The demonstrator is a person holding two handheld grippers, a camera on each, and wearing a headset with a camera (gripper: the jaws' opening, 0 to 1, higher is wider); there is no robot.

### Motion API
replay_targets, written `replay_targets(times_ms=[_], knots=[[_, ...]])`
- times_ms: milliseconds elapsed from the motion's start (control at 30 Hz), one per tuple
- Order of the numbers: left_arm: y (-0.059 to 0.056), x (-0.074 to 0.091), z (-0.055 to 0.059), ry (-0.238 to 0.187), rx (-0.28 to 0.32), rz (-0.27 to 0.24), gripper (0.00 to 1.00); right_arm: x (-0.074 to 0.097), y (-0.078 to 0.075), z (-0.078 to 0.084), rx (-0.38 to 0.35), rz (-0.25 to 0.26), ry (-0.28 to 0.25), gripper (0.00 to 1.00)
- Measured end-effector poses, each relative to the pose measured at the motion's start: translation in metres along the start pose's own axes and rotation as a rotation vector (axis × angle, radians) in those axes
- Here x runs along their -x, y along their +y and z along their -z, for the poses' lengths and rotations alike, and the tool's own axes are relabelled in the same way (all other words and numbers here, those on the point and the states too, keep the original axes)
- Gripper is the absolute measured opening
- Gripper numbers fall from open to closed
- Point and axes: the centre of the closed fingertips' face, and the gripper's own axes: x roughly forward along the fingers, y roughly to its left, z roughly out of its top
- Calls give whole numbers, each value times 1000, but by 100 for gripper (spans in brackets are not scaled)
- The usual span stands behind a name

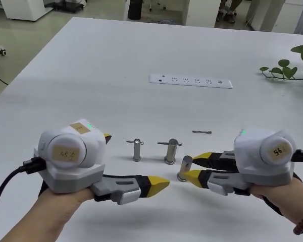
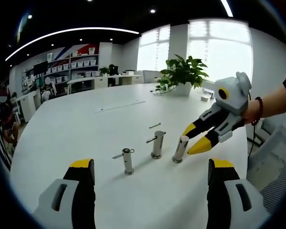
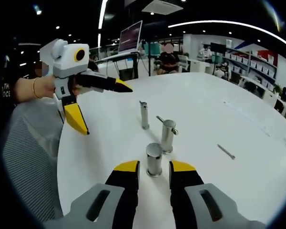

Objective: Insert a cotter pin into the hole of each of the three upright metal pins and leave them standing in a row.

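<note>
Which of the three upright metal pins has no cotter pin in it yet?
The rightmost pin, by the right gripper; the middle pin and leftmost pin each hold a cotter pin.

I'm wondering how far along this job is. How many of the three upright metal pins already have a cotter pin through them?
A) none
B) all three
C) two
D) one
C: in the head view the left pin and the middle pin each carry a cotter pin; the third pin is bare, and a loose cotter pin lies on the table.

white power strip point(image 1: 191, 80) on white table point(image 1: 91, 75), leafy plant point(image 1: 290, 72) at right edge
</note>
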Motion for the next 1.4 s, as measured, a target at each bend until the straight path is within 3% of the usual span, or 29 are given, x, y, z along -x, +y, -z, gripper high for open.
replay_targets(times_ms=[567,867,1267,1400], knots=[[1,0,-2,-9,4,-1,98,21,-49,-1,30,40,96,21],[1,-1,0,-2,7,-1,98,16,-77,-6,-30,74,101,19],[0,-1,1,2,10,4,98,7,-111,-8,35,69,208,16],[0,-1,2,3,13,6,98,4,-122,-14,12,63,204,15]])
